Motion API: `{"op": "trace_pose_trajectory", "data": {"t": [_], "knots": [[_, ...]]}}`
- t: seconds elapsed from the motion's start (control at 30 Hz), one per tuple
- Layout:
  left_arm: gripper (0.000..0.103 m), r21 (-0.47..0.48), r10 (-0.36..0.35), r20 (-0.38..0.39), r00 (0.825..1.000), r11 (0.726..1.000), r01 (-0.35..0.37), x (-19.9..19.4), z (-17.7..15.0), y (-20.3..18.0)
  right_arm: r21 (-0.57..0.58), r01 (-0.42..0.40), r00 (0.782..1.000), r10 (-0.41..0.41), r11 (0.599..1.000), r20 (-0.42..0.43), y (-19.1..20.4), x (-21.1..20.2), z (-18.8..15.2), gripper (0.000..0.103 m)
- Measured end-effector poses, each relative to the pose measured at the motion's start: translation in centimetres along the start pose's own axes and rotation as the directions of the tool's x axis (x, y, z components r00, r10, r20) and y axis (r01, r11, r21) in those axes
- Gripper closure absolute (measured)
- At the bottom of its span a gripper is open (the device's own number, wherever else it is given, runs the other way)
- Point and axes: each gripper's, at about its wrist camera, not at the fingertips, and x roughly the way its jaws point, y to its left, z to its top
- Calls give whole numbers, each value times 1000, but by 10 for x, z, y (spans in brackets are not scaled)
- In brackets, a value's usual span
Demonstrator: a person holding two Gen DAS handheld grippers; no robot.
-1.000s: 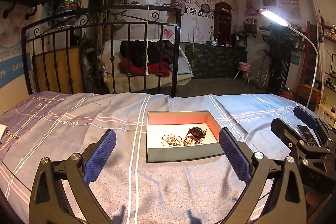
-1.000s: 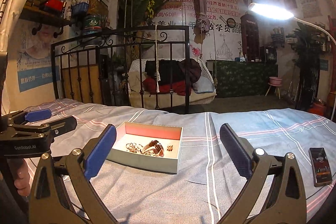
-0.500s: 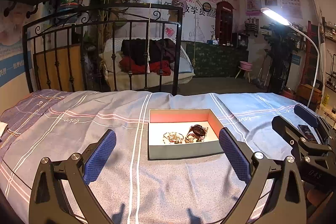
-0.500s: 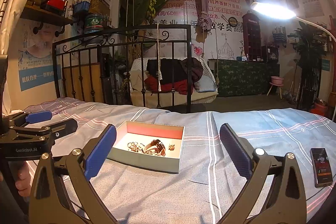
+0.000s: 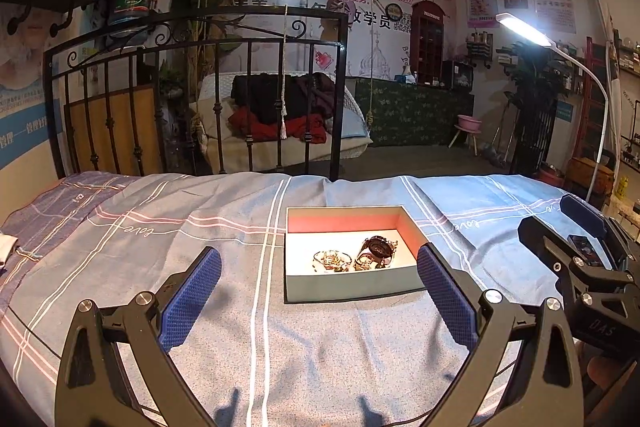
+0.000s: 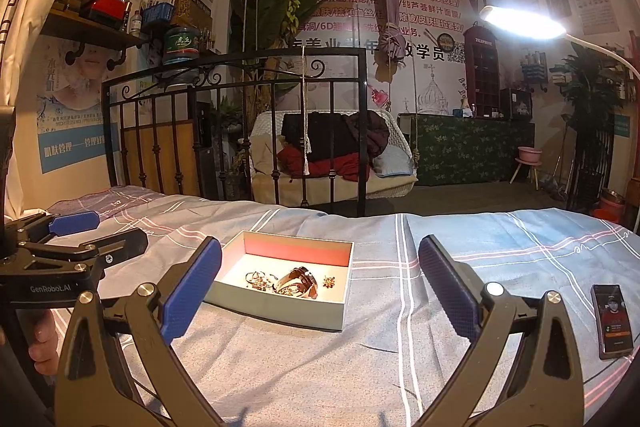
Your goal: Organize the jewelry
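- My left gripper [image 5: 318, 293] hangs over the striped bedsheet [image 5: 160, 251], jaws spread wide, nothing between the blue pads.
- My right gripper [image 6: 320, 289] is the same: jaws released, empty, low above the sheet.
- The grey box [image 5: 352, 283], red inside its far wall, sits on the sheet straight ahead, just beyond my left fingertips and between them.
- Inside lies the jewelry [image 5: 354, 255]: thin rings to the left, a dark banded watch [image 6: 302, 279] touching them, a small floral piece [image 6: 330, 281] just beside it.
- A phone [image 6: 612, 321] lies screen-up on the sheet, well to the right of the box.
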Motion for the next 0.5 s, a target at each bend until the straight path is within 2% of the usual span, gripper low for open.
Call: {"op": "trace_pose_trajectory", "data": {"t": [0.5], "knots": [[6,0,17,12,1000,1000,-17,-6,2,2,0,-10,1000,10,1000,-3,1,-1,0,6]]}}
